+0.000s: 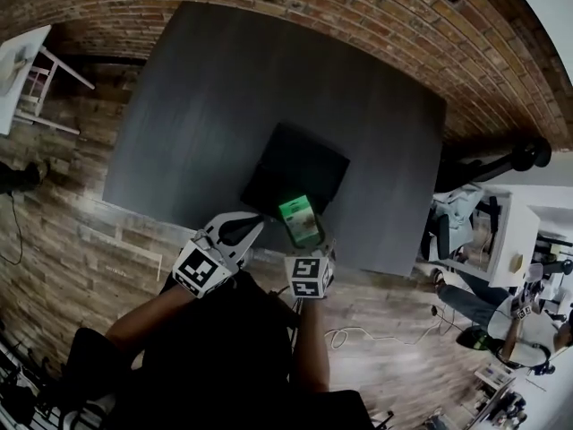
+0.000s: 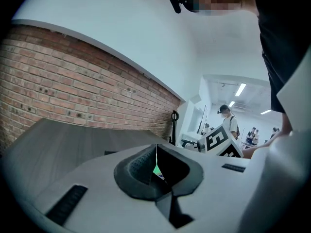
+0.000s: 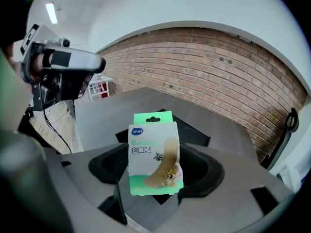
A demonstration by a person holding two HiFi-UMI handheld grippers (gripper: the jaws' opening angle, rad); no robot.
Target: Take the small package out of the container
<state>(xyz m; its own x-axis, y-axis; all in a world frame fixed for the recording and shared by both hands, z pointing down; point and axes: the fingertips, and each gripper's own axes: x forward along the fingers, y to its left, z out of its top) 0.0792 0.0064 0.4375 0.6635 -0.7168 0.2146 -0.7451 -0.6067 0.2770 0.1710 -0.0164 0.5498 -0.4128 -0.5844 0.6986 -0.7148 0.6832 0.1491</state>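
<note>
A small green-and-white bandage package (image 1: 300, 219) (image 3: 153, 154) stands upright between the jaws of my right gripper (image 1: 305, 243) (image 3: 151, 191), which is shut on its lower part. It hangs just over the near corner of the black container (image 1: 295, 164) (image 3: 195, 133), which sits on the dark grey table (image 1: 224, 106). My left gripper (image 1: 243, 228) (image 2: 156, 165) is close to the left of the package, at the container's near-left edge. Its jaws meet in a thin line with nothing held. Only a green sliver of the package (image 2: 156, 169) shows past them.
The table's front edge (image 1: 269, 245) runs right by both grippers. A brick wall (image 3: 218, 67) stands behind the table. A white table (image 1: 18, 61) is at the far left, and desks with people (image 1: 483, 240) are at the right. A cable (image 1: 358, 337) lies on the wooden floor.
</note>
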